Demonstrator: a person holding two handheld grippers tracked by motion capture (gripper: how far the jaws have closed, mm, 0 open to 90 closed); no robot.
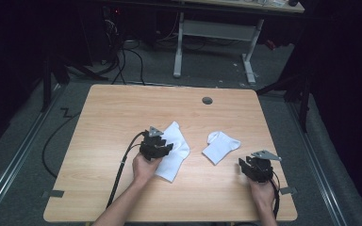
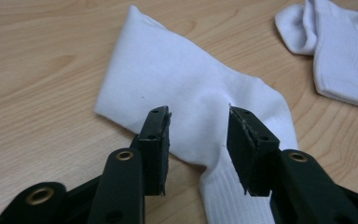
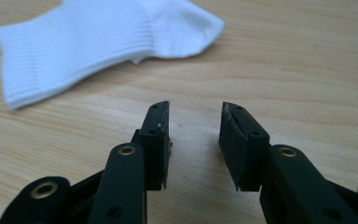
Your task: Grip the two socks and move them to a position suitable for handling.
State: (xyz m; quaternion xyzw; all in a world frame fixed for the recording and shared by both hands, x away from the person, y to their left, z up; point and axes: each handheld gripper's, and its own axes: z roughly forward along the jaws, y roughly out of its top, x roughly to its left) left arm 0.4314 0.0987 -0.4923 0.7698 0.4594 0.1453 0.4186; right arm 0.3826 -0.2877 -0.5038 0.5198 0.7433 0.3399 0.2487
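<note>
With both socks flat at mid-frame, my left tool [image 2: 198,122] gapes over one sock [image 2: 177,84]; my right tool [image 3: 195,122] stands spread, empty.

Left gripper [image 1: 166,147]: black body, grey three-cornered plate on top, black cable trailing toward the lower left.
Right gripper [image 1: 246,164]: black, grey plate, cable at the wrist.
Jaw arms: brass-ringed holes, flat black pads.
Forearms: bare, sleeveless.

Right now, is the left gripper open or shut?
Open. In the left gripper view, the left gripper has a clear gap between its jaws, above the sock lying flat on the table; the pads do not press it.
</note>
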